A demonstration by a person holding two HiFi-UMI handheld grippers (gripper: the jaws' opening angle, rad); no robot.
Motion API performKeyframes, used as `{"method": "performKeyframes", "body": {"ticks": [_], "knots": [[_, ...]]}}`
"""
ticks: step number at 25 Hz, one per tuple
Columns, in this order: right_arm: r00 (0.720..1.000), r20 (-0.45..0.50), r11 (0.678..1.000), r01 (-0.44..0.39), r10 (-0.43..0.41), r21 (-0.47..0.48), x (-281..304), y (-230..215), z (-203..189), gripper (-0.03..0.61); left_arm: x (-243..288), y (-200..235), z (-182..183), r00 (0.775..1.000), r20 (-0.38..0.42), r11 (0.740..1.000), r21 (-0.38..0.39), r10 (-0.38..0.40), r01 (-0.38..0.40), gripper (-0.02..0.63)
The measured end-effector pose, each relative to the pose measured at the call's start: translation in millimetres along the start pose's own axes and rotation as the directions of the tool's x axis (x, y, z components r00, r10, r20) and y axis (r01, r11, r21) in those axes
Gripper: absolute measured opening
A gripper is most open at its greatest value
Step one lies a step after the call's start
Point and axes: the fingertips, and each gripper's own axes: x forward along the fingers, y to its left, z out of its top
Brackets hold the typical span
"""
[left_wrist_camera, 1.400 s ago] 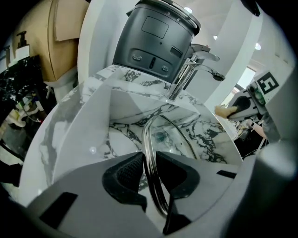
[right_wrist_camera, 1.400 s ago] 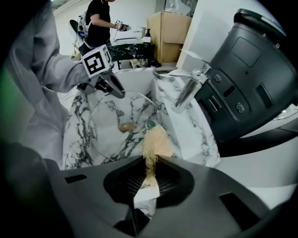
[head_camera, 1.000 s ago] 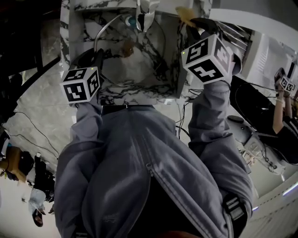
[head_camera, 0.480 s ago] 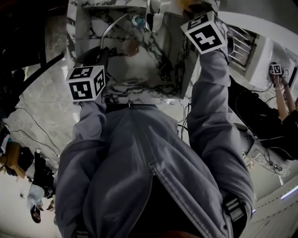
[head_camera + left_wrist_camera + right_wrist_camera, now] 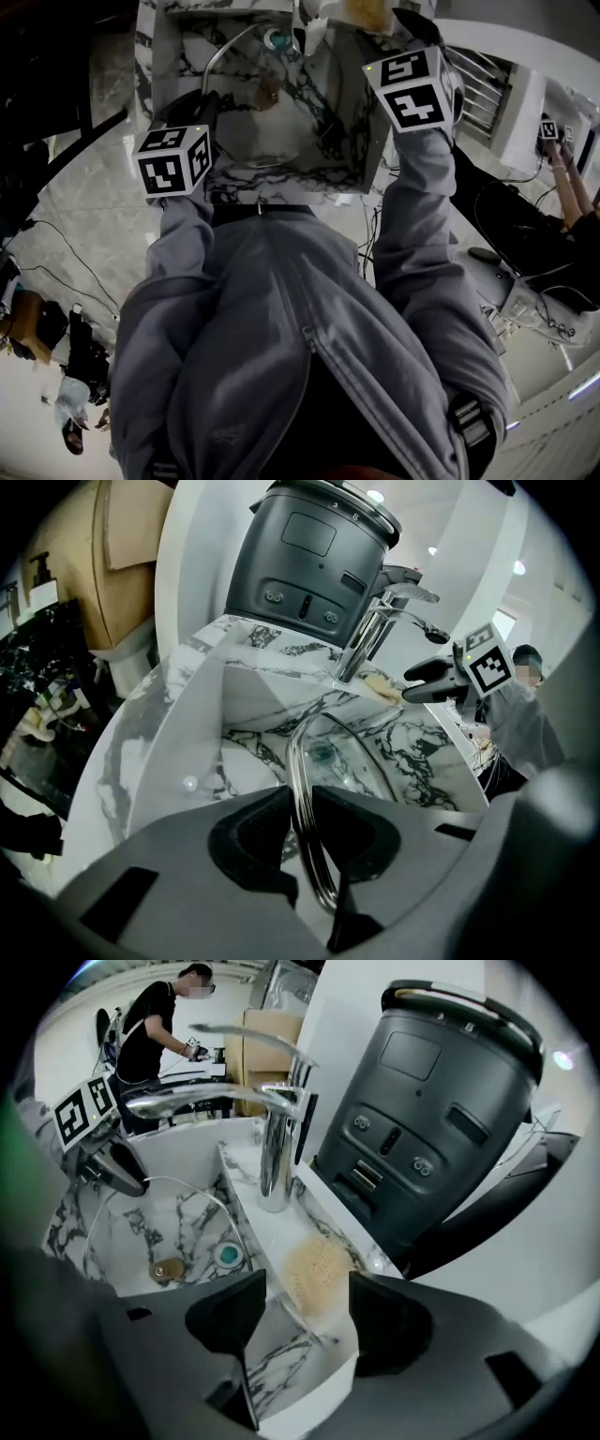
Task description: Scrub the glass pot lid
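Note:
The glass pot lid (image 5: 323,752) stands on edge in the marble sink (image 5: 361,141), its brown knob (image 5: 169,1269) facing the basin. My left gripper (image 5: 302,832) is shut on the lid's steel rim at the sink's left side, also seen as the left gripper (image 5: 117,1166) across the basin. A yellow sponge (image 5: 314,1269) lies on the ledge beside the faucet. My right gripper (image 5: 305,1312) hovers just over it; its jaws have just been opening and stand wide, with the sponge below the gap and no pad touching it.
A chrome faucet (image 5: 277,1147) rises from the ledge behind the sponge. A large dark grey appliance (image 5: 441,1110) stands close behind the ledge. The blue-green drain (image 5: 228,1256) sits in the basin. A person (image 5: 159,1026) works at a far table.
My right gripper has moved from over the sink's right wall to the back ledge by the faucet and has let go of the sponge there. The left gripper and lid have stayed put.

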Motion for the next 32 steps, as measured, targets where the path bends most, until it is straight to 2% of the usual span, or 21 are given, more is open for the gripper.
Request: {"method": "performKeyframes", "body": {"ticks": [2,5,11,16,25,29,32], "knots": [[0.998,0.028,0.998,0.047,-0.048,0.03,-17,7,-4,0.252,-3,-3,0,1.0,0.006,1.0,-0.003,-0.008,0.008,0.084],[0.998,0.03,0.997,0.051,-0.052,0.058,-34,33,-20,0.252,-12,-10,6,0.999,0.023,1.0,0.003,-0.027,0.027,0.084],[0.996,0.018,0.996,-0.083,0.083,0.025,-64,107,-41,0.252,-43,-27,26,0.995,0.089,0.999,0.033,-0.035,0.032,0.083],[0.99,0.055,0.991,-0.13,0.132,-0.025,-99,149,-38,0.252,-78,-41,38,0.991,0.131,0.997,0.079,-0.017,0.007,0.083],[0.988,0.138,0.997,-0.073,0.075,-0.016,-155,140,-29,0.251,-138,-63,64,0.979,0.201,0.98,0.186,0.027,-0.065,0.078],[0.984,0.166,0.998,-0.061,0.062,-0.013,-172,141,-28,0.252,-158,-84,70,0.976,0.217,0.972,0.231,-0.002,-0.05,0.074],[0.98,0.189,0.998,-0.059,0.065,-0.036,-180,144,-22,0.25,-163,-101,69,0.978,0.209,0.953,0.297,-0.007,-0.056,0.072]]}}
